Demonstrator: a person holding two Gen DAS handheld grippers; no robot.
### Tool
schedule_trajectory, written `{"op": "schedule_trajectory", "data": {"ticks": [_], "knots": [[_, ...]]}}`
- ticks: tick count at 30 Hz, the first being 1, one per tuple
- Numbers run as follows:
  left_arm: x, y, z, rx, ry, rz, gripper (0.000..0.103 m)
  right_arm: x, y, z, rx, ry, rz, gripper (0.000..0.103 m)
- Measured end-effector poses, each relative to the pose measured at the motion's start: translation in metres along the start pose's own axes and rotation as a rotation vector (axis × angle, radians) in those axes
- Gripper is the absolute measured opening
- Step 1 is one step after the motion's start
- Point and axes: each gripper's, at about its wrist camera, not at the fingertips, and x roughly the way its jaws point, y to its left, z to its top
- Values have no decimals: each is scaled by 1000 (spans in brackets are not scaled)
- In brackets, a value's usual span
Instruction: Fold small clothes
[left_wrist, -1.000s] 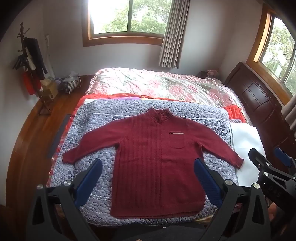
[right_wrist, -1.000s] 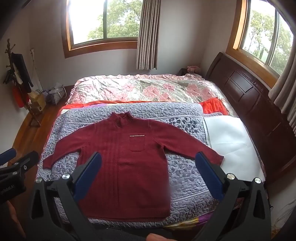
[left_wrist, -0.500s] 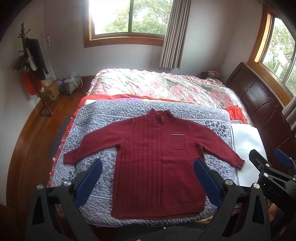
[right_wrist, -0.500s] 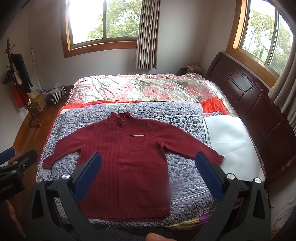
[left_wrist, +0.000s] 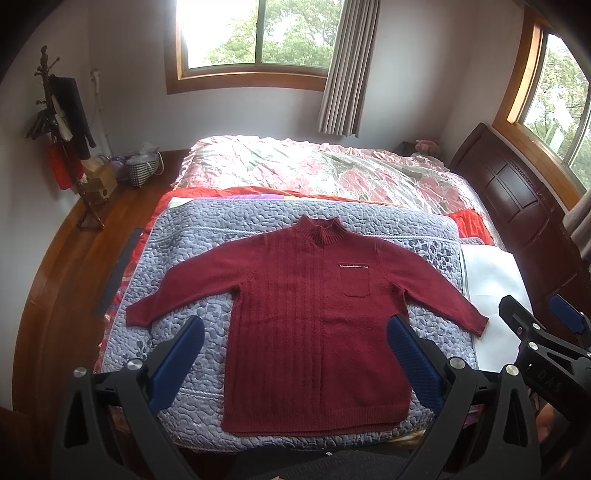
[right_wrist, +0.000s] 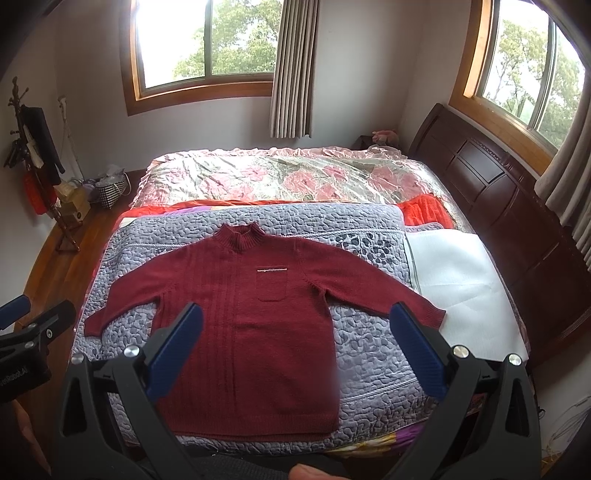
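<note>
A dark red ribbed knit sweater (left_wrist: 314, 325) with a short stand-up collar and a small chest pocket lies flat and face up on a grey-lavender pebble-quilted bedspread (left_wrist: 192, 258), which covers the near part of a wide bed with a dark wooden headboard (left_wrist: 517, 195). Both sleeves are spread outward and slant down toward the near edge; the hem runs along the near edge of the quilt. The cuff on the headboard side reaches just over the quilt's edge, touching a white sheet of padding (left_wrist: 491, 280) that lies beside the quilt.

The left tongs (left_wrist: 295, 362) hang above the near edge of the bed, apart from the fabric, with their blue-padded fingers (left_wrist: 177, 362) spread wide and holding nothing. The right tongs (right_wrist: 295, 354) hover likewise over the lower half of the sweater, fingers (right_wrist: 417, 354) wide apart and empty. Each pair also shows at the edge of the other's view, side by side.

Beyond the quilt a pink and green floral satin cover (right_wrist: 280, 177) spreads over the far part of the bed, with an orange-red cloth (right_wrist: 424, 214) showing between the two near the headboard. A wooden coat stand (left_wrist: 62, 147) hung with dark and red garments stands on the wooden floor (left_wrist: 55, 280) by the wall, and a grey striped curtain (right_wrist: 291, 66) hangs beside the wood-framed window.
</note>
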Motion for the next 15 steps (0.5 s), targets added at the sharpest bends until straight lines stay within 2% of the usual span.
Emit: {"op": "schedule_trajectory", "data": {"ticks": [15], "knots": [[-1,-3,0,9,-2,0,99,-5,-2,0,3,-11,-4,100]]}}
